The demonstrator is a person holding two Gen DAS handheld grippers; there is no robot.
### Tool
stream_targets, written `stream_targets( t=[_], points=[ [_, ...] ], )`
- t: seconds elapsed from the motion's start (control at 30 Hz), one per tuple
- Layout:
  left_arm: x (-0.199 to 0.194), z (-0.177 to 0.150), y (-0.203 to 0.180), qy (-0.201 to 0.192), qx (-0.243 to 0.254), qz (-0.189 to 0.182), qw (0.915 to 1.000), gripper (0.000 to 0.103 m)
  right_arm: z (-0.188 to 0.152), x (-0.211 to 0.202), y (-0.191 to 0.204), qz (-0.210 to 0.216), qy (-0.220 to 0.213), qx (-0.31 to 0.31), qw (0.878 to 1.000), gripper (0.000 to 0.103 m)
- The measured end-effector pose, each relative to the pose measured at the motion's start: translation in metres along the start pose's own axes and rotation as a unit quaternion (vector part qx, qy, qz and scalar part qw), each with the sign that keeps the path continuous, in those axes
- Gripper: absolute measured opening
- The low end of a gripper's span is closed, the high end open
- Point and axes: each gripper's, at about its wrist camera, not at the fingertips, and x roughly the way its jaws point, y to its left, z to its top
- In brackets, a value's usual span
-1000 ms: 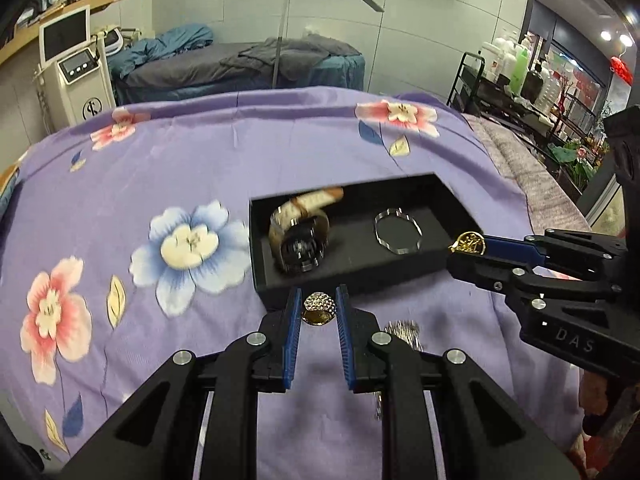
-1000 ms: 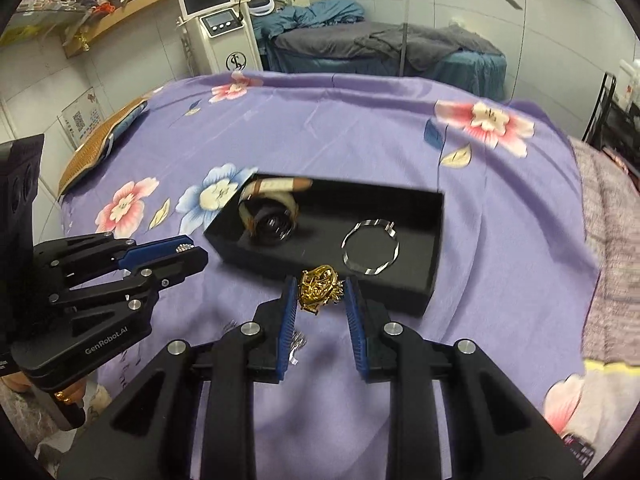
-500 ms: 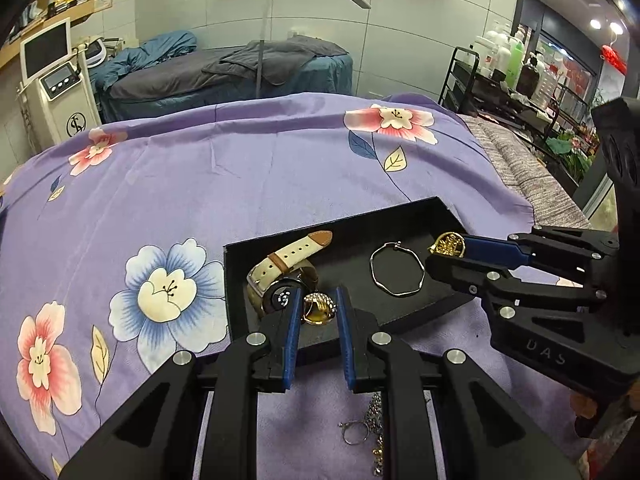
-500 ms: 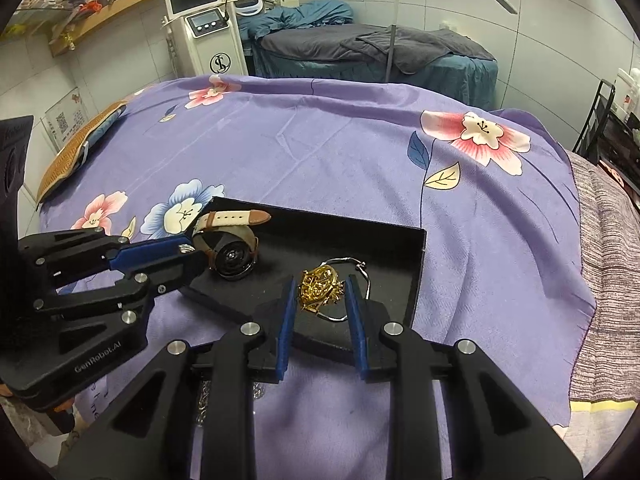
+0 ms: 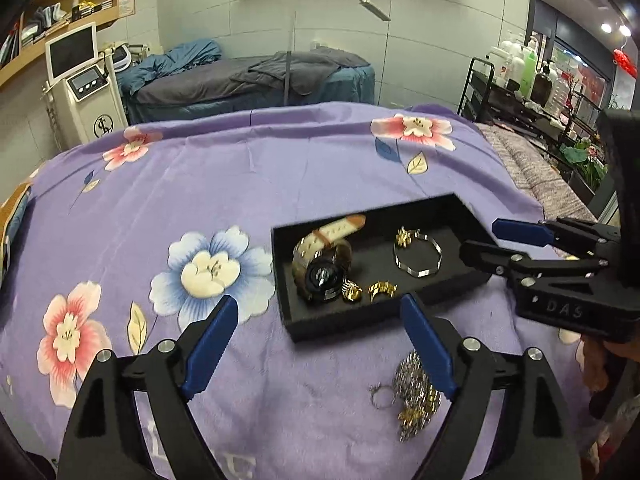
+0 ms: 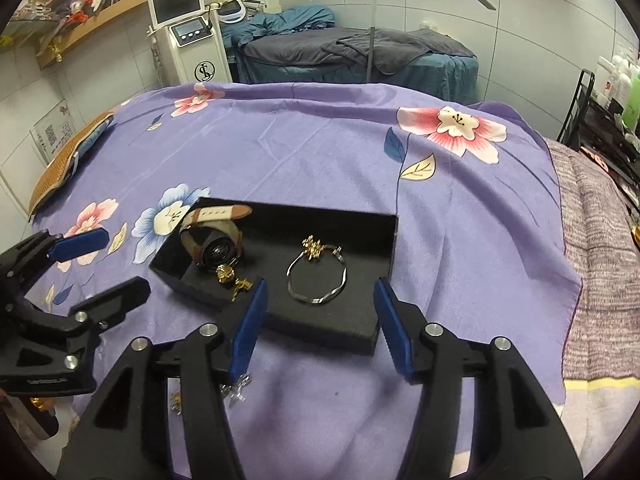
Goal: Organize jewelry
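On a bed spread with a purple floral blanket (image 5: pixel 280 184), my left tool (image 5: pixel 320 328) hangs at 6 o'clock of its own view, its blue pads spreading wider, with nothing between them. The black jewelry tray (image 5: pixel 316 330) lies just beyond. Inside, a wristwatch (image 5: pixel 324 268) with a cream and tan strap sits at the tray's 9 o'clock end. Touching the watch at 5 o'clock is a gold ring (image 5: pixel 352 291), and just beside that a small gold clasp piece (image 5: pixel 382 289). A silver bangle (image 5: pixel 418 258) lies toward 3 o'clock, a gold charm (image 5: pixel 404 237) at its 11 o'clock edge.

My right tool (image 6: pixel 318 320) is also parting, its pads empty, with the bangle (image 6: pixel 316 280) framed beyond them at 12 o'clock.

Outside the tray, on the blanket at 5 o'clock in the left view, a heap of silver and gold chains (image 5: pixel 412 392) lies beside a small silver ring (image 5: pixel 382 394).
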Motion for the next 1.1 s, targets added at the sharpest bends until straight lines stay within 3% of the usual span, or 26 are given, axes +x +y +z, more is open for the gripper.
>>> stream_targets(
  t=[0.17,0.3,0.5,0.73,0.93,1.1],
  points=[
    [0.001,-0.031,0.009,0.035,-0.022,-0.002,0.9991,0.082,-0.023,-0.01,0.019,0.008,0.013,-0.03,0.999,0.056],
    [-0.003,-0.053,0.003,0.05,-0.008,-0.006,0.9987,0.08,-0.042,-0.008,0.027,0.015,0.032,-0.041,0.999,0.056],
    [-0.011,-0.074,-0.016,0.063,0.004,-0.048,0.9968,0.072,-0.065,0.0,0.017,0.014,0.061,-0.009,0.998,0.056],
    [0.003,-0.081,-0.035,0.085,0.017,-0.063,0.9942,0.047,-0.07,-0.002,0.021,0.019,0.068,-0.02,0.997,0.056],
    [0.007,-0.072,-0.038,0.082,0.005,-0.073,0.994,0.043,-0.071,0.0,0.021,0.023,0.071,-0.016,0.997,0.056],
    [0.016,-0.068,-0.038,0.089,-0.012,-0.086,0.9923,0.024,-0.071,0.0,0.021,0.024,0.071,-0.016,0.997,0.056]
  ],
)
